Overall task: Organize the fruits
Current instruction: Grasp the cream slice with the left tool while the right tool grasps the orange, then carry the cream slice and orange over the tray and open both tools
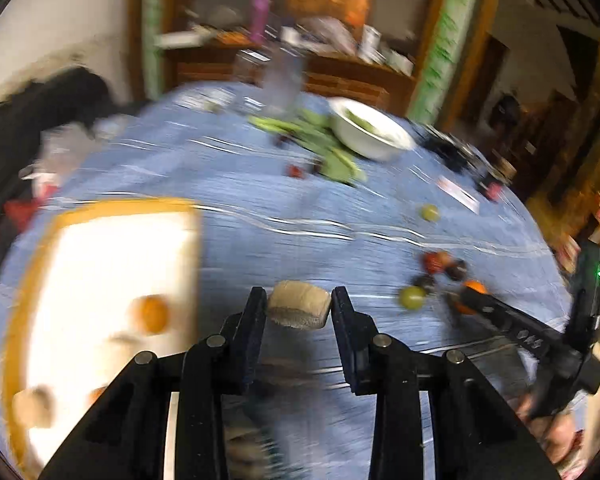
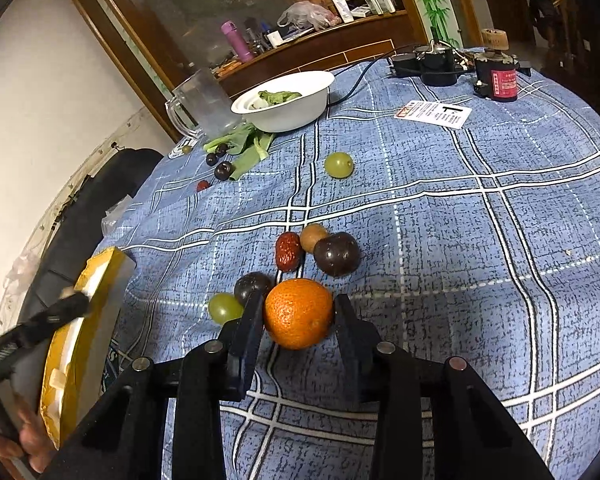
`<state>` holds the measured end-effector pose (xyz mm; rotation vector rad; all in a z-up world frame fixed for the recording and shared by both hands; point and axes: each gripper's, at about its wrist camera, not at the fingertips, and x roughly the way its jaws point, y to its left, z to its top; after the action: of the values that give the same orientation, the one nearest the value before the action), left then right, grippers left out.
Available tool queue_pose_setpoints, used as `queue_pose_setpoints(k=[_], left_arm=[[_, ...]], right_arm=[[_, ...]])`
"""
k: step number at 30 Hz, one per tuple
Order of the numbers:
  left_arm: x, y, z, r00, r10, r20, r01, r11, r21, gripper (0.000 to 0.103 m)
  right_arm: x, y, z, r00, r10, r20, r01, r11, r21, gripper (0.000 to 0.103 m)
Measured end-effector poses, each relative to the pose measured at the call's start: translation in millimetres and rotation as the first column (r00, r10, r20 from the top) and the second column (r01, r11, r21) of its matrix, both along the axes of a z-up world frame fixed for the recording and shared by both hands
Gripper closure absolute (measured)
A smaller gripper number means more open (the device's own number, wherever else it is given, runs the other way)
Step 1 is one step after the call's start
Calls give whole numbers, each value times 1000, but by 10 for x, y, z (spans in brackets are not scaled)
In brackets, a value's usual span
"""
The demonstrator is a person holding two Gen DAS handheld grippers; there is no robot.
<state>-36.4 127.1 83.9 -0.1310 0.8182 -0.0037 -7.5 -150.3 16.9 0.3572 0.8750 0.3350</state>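
Observation:
My left gripper [image 1: 299, 307] is shut on a tan round fruit slice [image 1: 299, 304], held above the blue cloth just right of the white tray [image 1: 100, 248] with an orange rim. The tray holds an orange fruit [image 1: 153, 314] and a tan piece [image 1: 34, 406]. My right gripper [image 2: 298, 314] is shut on an orange [image 2: 299, 313], right by the cloth. Beside it lie a green grape [image 2: 225, 307], a dark plum [image 2: 252, 285], a red date [image 2: 288, 251], a brown fruit [image 2: 313, 236] and a second dark plum [image 2: 337, 253]. The left view is blurred.
A white bowl [image 2: 288, 100] with greens, a glass mug [image 2: 204, 102], loose green leaves [image 2: 246, 148], dark cherries [image 2: 220, 164] and another green grape [image 2: 339, 165] are further back. A card [image 2: 432, 114] and dark devices [image 2: 496, 76] lie at the far right. The tray [image 2: 80, 320] edges the table's left.

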Motion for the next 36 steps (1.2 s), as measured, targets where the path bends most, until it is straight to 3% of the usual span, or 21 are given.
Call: queue_pose_setpoints(k=[3,7,11,14,19,23,29,33,34,36], left_arm=[[-289,328,-12,993,109,44,-111,993,28,71],[-464,732,-111,980,199,7,-199,980,10,71],[-600,1079,-235,957,288,-41,-290,954,-74,71],[-714,1257,-329,953,296,-73,-304,936,-178,71],[-880,1503,-416,938,331,-104,-346,911,-224,71],[-933,1665,-388,927,364,-96,-376,901,-218,71],[-995,1749,-313,931,358,-69,-364,904,-225,70],[-1058,1842,-274,939,339,-63,-342,889,-304,62],[-1070,1864,-258,941,334,-58,-335,887,-319,58],[-1093,1894,-216,944,327,-45,-323,887,-329,51]], right_arm=[[-44,47,29,1000,-5,-3,6,1000,5,65],[-151,220,141,1000,23,-3,-23,1000,21,65],[-314,665,324,994,113,8,-113,993,16,64],[-420,1040,457,981,193,19,-193,981,17,64],[-592,1732,603,942,334,26,-334,943,-2,64],[-685,2296,595,908,419,17,-418,907,-60,64],[-657,2876,458,883,470,-6,-464,869,-175,64],[-582,3097,368,889,457,-16,-445,857,-259,64],[-560,3134,363,895,446,-10,-431,859,-276,61],[-536,3149,380,897,441,-2,-425,862,-275,42]])
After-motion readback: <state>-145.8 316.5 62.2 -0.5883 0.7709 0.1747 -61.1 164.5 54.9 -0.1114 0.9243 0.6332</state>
